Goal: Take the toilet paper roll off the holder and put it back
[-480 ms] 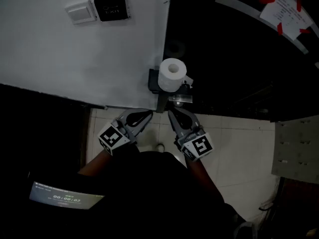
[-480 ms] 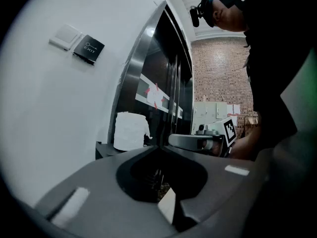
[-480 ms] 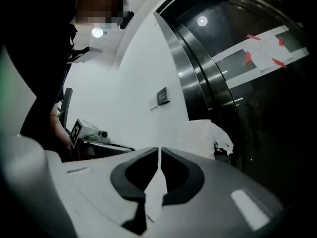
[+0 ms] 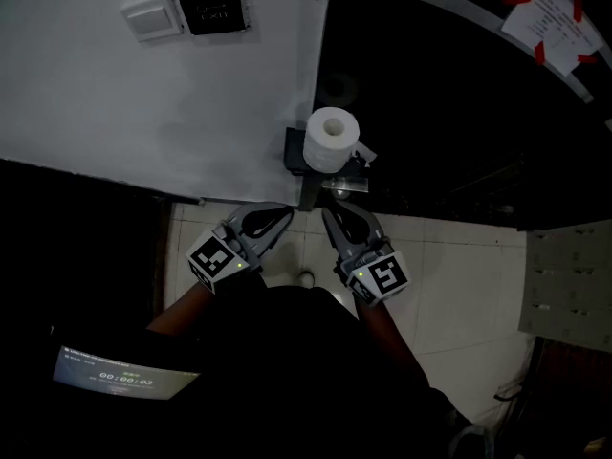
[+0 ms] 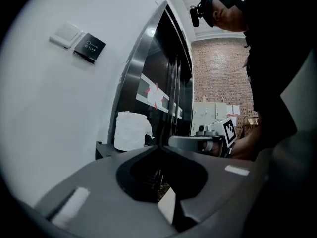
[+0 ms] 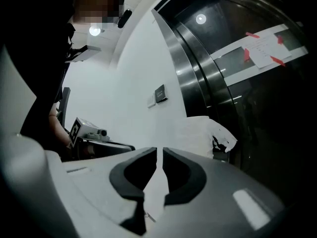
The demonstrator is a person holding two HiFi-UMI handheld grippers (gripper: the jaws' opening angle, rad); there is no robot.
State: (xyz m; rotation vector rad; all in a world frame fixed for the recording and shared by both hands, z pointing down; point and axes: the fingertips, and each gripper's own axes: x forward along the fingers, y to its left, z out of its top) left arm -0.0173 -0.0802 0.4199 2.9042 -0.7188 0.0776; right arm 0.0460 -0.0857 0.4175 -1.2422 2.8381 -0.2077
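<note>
A white toilet paper roll [image 4: 331,139] stands upright on a dark holder [image 4: 296,156] fixed at the corner of the white wall. A torn loose end hangs from the roll [image 6: 205,133]; the same roll [image 5: 131,131] shows in the left gripper view. My left gripper [image 4: 285,215] hovers just below the holder, jaws shut and empty. Beside it, my right gripper [image 4: 327,214] is also shut with nothing between its jaws, tips pointing up at the holder. Neither gripper touches the roll.
A white wall [image 4: 143,103] carries a light switch [image 4: 151,21] and a black exit plate [image 4: 210,10]. To the right is a dark glass door [image 4: 459,103] with a taped paper notice [image 4: 553,22]. Pale floor tiles [image 4: 449,285] lie below.
Both grippers have crept slightly upward toward the holder. The roll has not moved.
</note>
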